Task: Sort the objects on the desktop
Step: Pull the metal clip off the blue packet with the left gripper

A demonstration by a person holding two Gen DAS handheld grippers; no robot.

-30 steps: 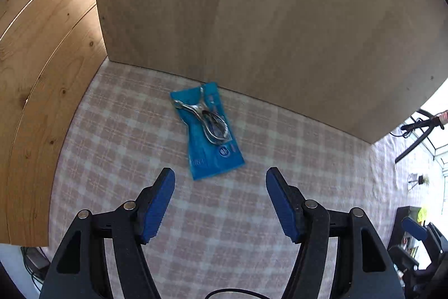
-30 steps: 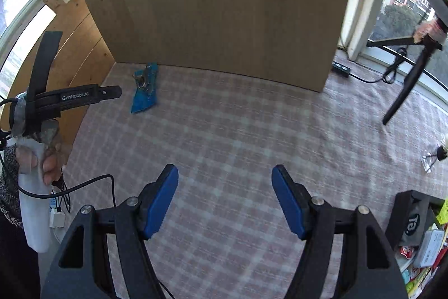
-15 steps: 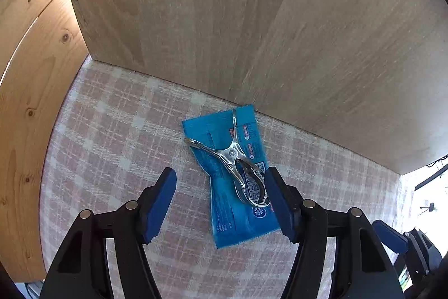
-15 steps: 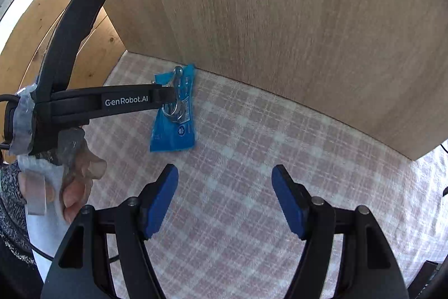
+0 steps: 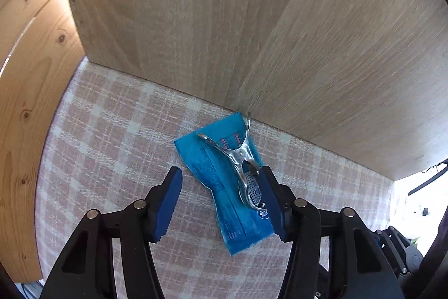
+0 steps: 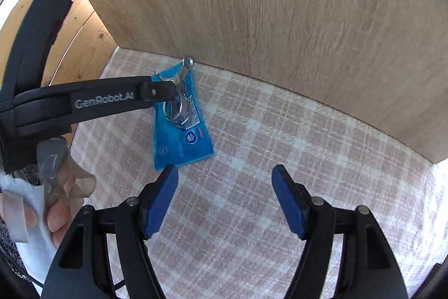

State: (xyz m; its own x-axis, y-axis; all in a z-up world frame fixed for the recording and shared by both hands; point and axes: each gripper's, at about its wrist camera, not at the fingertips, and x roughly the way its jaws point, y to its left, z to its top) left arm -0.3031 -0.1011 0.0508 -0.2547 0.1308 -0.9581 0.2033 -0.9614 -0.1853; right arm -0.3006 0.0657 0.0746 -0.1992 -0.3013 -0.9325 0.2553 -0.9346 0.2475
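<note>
A blue snack packet (image 5: pixel 224 181) lies on the pink plaid cloth against a wooden board, with a metal clip (image 5: pixel 240 161) lying on top of it. My left gripper (image 5: pixel 221 203) is open and straddles the packet, its right finger beside the clip's ring end. In the right wrist view the packet (image 6: pixel 182 136) and the clip (image 6: pixel 179 100) lie ahead left. My right gripper (image 6: pixel 225 198) is open and empty, just short of the packet's near edge. The left gripper's arm (image 6: pixel 84 102) reaches over the packet from the left.
An upright wooden board (image 5: pixel 252 32) closes off the back right behind the packet. A pine panel (image 5: pixel 30 74) bounds the left side. The plaid cloth (image 6: pixel 280 147) stretches to the right of the packet. A gloved hand (image 6: pixel 42 203) holds the left gripper.
Both grippers have moved forward toward the packet. The left one now has the packet between its open fingers; the right one has drawn close to the packet's near end.
</note>
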